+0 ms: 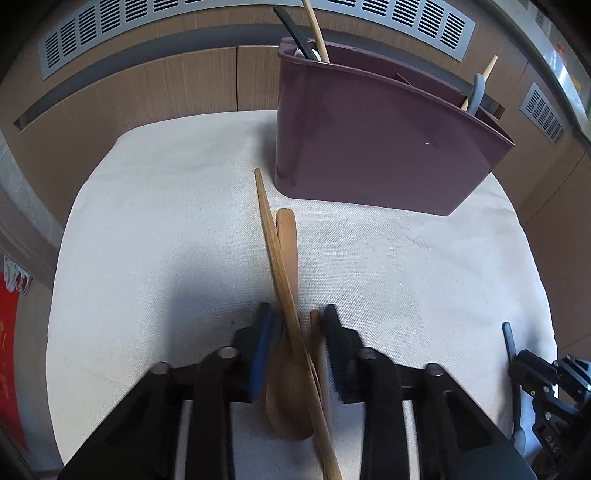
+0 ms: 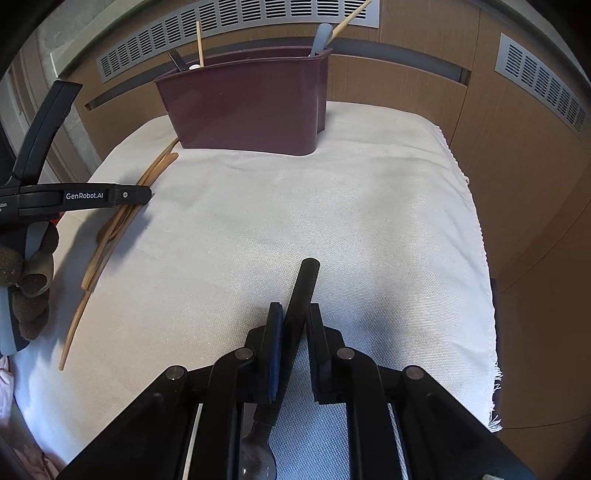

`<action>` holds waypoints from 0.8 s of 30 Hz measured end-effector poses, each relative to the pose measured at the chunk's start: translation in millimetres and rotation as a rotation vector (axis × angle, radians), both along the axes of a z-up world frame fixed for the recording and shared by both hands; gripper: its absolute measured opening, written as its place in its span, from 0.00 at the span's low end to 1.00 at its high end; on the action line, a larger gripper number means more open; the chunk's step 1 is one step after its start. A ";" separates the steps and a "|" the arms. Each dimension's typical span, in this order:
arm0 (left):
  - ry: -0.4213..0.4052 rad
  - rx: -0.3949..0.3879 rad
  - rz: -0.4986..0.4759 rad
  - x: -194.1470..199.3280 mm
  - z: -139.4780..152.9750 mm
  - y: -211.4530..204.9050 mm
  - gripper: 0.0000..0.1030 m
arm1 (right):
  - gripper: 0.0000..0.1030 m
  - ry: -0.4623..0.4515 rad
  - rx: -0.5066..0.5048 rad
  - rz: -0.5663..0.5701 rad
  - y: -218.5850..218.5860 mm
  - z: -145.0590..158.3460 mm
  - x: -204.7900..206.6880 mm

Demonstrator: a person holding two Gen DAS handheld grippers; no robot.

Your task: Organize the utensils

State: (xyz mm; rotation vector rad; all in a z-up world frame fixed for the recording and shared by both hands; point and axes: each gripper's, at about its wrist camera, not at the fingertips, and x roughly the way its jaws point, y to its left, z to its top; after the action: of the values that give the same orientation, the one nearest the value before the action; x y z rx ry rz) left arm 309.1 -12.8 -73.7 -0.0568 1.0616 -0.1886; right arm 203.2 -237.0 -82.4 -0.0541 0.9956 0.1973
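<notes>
My left gripper [image 1: 298, 332] is shut on a wooden spoon [image 1: 287, 243] and wooden chopsticks [image 1: 266, 221], which lie crossed on the white cloth [image 1: 166, 221] and point toward a purple utensil holder [image 1: 369, 147]. From the right wrist view that gripper [image 2: 144, 195] sits at the left over the same chopsticks [image 2: 92, 266]. My right gripper [image 2: 295, 314] is shut on a black-handled metal spoon [image 2: 304, 288], with its bowl under the jaws. The holder [image 2: 243, 107] stands at the back of the cloth with several handles in it.
The cloth [image 2: 369, 203] covers a small surface ringed by wooden panels with grey vent grilles [image 2: 236, 22]. A gloved hand [image 2: 29, 266] holds the left device. The right gripper [image 1: 528, 369] shows at the lower right of the left wrist view.
</notes>
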 end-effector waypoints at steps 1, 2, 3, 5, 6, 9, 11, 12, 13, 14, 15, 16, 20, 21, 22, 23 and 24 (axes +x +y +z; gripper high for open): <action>0.004 -0.007 -0.001 -1.6 0.3 1.1 0.17 | 0.14 0.003 0.002 -0.001 0.2 -0.1 0.0; 0.005 -0.016 -0.003 -3.8 0.7 2.2 0.16 | 0.15 0.007 0.006 -0.002 -0.7 -0.5 0.5; 0.005 -0.022 -0.007 -7.2 1.2 2.8 0.13 | 0.17 0.013 0.012 -0.002 -0.9 -1.0 0.8; 0.005 -0.036 -0.019 -15.6 2.5 4.2 0.12 | 0.22 0.013 0.015 -0.003 -2.4 -0.6 -0.4; 0.007 -0.047 -0.029 -21.6 3.5 4.7 0.12 | 0.24 0.012 0.013 -0.006 -2.4 0.2 -0.9; 0.006 -0.067 -0.050 -39.9 7.0 4.7 0.12 | 0.26 0.011 0.009 -0.009 -2.5 2.0 -2.3; 0.007 -0.082 -0.070 -55.3 9.1 3.7 0.11 | 0.28 0.011 0.007 -0.011 -2.9 3.3 -2.4; 0.009 -0.091 -0.079 -63.6 10.4 3.8 0.11 | 0.30 0.012 0.007 -0.011 -2.7 3.3 -3.1; 0.010 -0.098 -0.088 -69.8 11.6 3.5 0.11 | 0.30 0.012 0.006 -0.013 -2.5 3.4 -3.3; 0.012 -0.111 -0.097 -76.5 13.3 3.2 0.11 | 0.30 0.013 0.007 -0.014 -2.3 3.5 -3.5; 0.018 -0.128 -0.104 -84.0 14.5 4.6 0.11 | 0.30 0.014 0.007 -0.014 -1.9 3.9 -3.6; 0.022 -0.139 -0.109 -89.0 15.0 5.7 0.11 | 0.31 0.012 0.007 -0.013 -1.0 4.7 -3.8; 0.026 -0.137 -0.108 -110.7 14.2 11.8 0.11 | 0.34 0.004 0.004 0.009 8.3 8.5 -4.3; 0.027 -0.133 -0.103 -113.6 12.9 14.2 0.11 | 0.35 0.004 0.002 0.015 10.8 9.1 -4.8; 0.031 -0.133 -0.100 -117.4 11.4 16.9 0.11 | 0.36 0.004 0.002 0.026 15.1 9.9 -5.4; 0.032 -0.133 -0.099 -120.5 10.4 19.6 0.11 | 0.36 0.005 0.001 0.038 20.0 10.9 -5.2; 0.028 -0.129 -0.093 -124.1 10.3 22.1 0.11 | 0.36 0.006 0.002 0.046 23.8 11.6 -5.0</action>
State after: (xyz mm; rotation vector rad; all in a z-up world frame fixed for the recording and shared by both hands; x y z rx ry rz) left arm 185.0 9.3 -63.4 -0.1271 1.0798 -0.3410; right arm 198.1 -213.1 -70.8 -0.0750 1.0003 0.2406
